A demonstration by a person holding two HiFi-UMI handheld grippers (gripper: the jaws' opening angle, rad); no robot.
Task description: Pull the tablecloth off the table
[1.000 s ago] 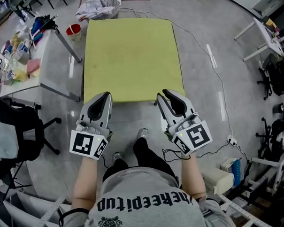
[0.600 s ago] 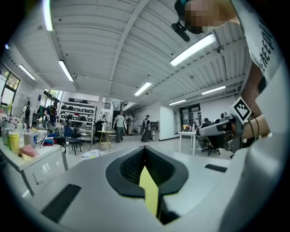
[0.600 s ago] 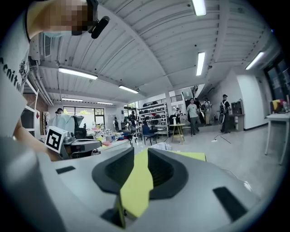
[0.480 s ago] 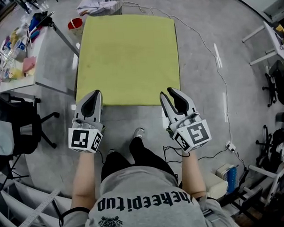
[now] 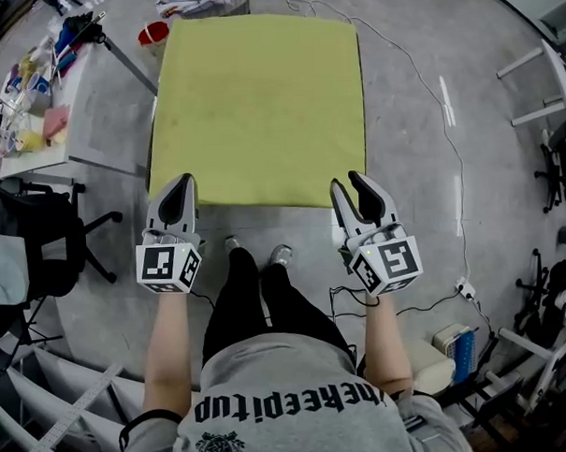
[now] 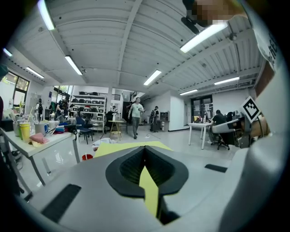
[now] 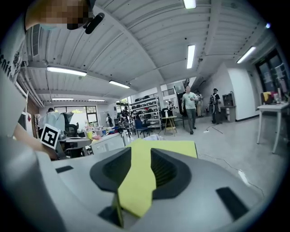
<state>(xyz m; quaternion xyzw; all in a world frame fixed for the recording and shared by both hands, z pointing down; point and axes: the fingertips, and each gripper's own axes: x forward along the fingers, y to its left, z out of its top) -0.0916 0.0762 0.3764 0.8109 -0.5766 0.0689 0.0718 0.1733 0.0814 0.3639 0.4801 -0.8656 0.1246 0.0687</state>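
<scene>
at 6 o'clock, closest in, a grey shirt carries the print "thekeepitup", upside down from this angle, above a small emblem too fine to read. just ahead of the forearms, each cube shows a black-and-white square marker and no lettering.

the left hand-held gripper, at 8 o'clock, is clamped tight on the near hem of the yellow-green tablecloth; its own view shows a thin strip pinched between the closed pads. the right hand-held gripper, at 4 o'clock, has its jaws opening. a folded band of the same hem lies in the gap and the pads look clear of it, so that corner seems loose.

the two sit at the near corners, likely so the pull runs evenly toward the person and the cloth slides straight, not askew.

the tablecloth lies flat from centre to 12 o'clock and hides the whole tabletop. by my reading it is not yet pulled off, and the right side would need a fresh grip first.

farther out, a side tabletop at 10 o'clock holds clutter. a red container stands on the floor at 11 o'clock, a crumpled cloth lies at 12 o'clock, and a thin cable runs from 1 to 4 o'clock.
</scene>
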